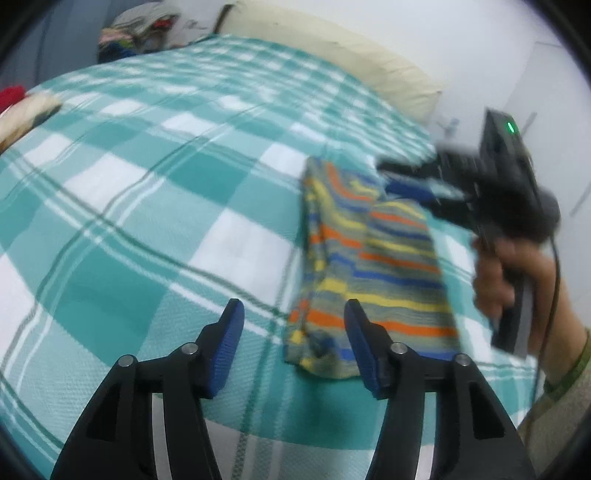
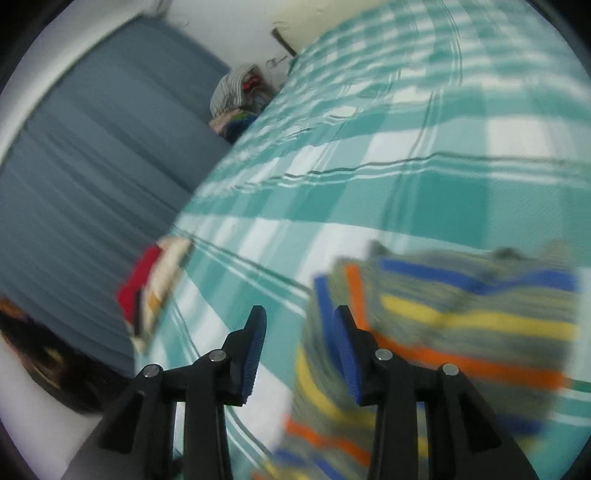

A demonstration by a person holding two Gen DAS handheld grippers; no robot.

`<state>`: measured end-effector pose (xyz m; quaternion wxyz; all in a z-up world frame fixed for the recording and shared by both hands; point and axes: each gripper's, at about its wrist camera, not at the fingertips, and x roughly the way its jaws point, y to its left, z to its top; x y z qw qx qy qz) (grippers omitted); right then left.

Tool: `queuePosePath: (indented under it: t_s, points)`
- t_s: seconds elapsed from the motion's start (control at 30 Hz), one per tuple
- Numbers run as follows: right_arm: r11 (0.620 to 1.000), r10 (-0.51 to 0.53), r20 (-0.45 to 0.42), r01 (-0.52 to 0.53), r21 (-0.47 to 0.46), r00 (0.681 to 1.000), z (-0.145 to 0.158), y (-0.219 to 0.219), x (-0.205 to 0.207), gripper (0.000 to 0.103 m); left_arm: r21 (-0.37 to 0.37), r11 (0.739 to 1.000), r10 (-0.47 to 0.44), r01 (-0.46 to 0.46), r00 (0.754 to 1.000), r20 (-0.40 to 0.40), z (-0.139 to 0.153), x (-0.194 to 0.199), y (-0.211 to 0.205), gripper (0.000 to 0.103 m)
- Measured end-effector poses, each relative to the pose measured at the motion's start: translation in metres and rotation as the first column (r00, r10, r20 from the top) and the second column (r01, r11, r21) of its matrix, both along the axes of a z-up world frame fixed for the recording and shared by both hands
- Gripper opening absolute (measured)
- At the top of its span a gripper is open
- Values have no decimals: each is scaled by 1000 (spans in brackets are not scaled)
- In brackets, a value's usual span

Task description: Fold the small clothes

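One striped garment point(image 1: 369, 258) lies folded into a narrow stack at the right of centre in the left wrist view, flat on the teal-and-white checked bedcover point(image 1: 147, 206). To my eye this piece looks finished: its edges are doubled over and nothing grips it. The left gripper point(image 1: 293, 347), low in that frame, has its fingers spread with only bedcover and the garment's near corner behind them. The right gripper point(image 2: 299, 350) is likewise released, its blue pads apart and empty, the stripes blurred at the lower right of its own view. What remains seems to be the other pieces: a red and cream bundle point(image 2: 155, 291) sits at the bed's edge, left of centre in the right wrist view, and a heap of clothes point(image 1: 136, 29) shows at the upper left. A cream pillow point(image 1: 332, 55) lies along the white wall at the top; grey-blue curtains point(image 2: 92, 166) fill the left.
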<state>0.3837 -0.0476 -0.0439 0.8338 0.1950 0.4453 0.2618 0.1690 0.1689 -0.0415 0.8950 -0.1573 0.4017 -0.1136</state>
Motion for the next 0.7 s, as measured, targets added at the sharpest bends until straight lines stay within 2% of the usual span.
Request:
queuePosePath:
  t_s: [0.07, 0.17, 0.27, 0.3, 0.43, 0.53, 0.57, 0.63, 0.7]
  points:
    - [991, 24, 43, -18, -133, 999, 7, -11, -31, 39, 9, 999, -46, 46, 999, 6, 0, 3, -8, 59]
    - [949, 100, 76, -72, -307, 992, 3, -21, -87, 39, 84, 994, -63, 63, 998, -4, -11, 13, -26, 58]
    - [910, 174, 93, -124, -396, 980, -13, -24, -135, 39, 131, 990, -45, 51, 998, -44, -25, 25, -34, 53]
    - [902, 198, 82, -149, -404, 977, -23, -26, -150, 38, 150, 988, -37, 46, 997, -65, -31, 31, -34, 47]
    - [877, 204, 17, -175, -447, 979, -56, -32, -181, 32, 155, 986, -41, 55, 995, -95, -38, 37, -30, 46]
    - [898, 176, 34, -146, -415, 984, -56, -43, -189, 32, 167, 983, -66, 82, 993, -95, -22, 38, -29, 46]
    - [904, 167, 39, -137, -404, 985, -53, -47, -190, 32, 148, 984, -91, 100, 994, -69, -10, 42, -27, 48]
    - [921, 145, 60, -112, -373, 988, -47, -54, -193, 32, 129, 980, -149, 153, 988, -36, 6, 53, -30, 64]
    - [926, 139, 80, -101, -364, 987, -45, -55, -194, 32, 128, 964, -228, 232, 973, -46, 17, 78, -42, 70]
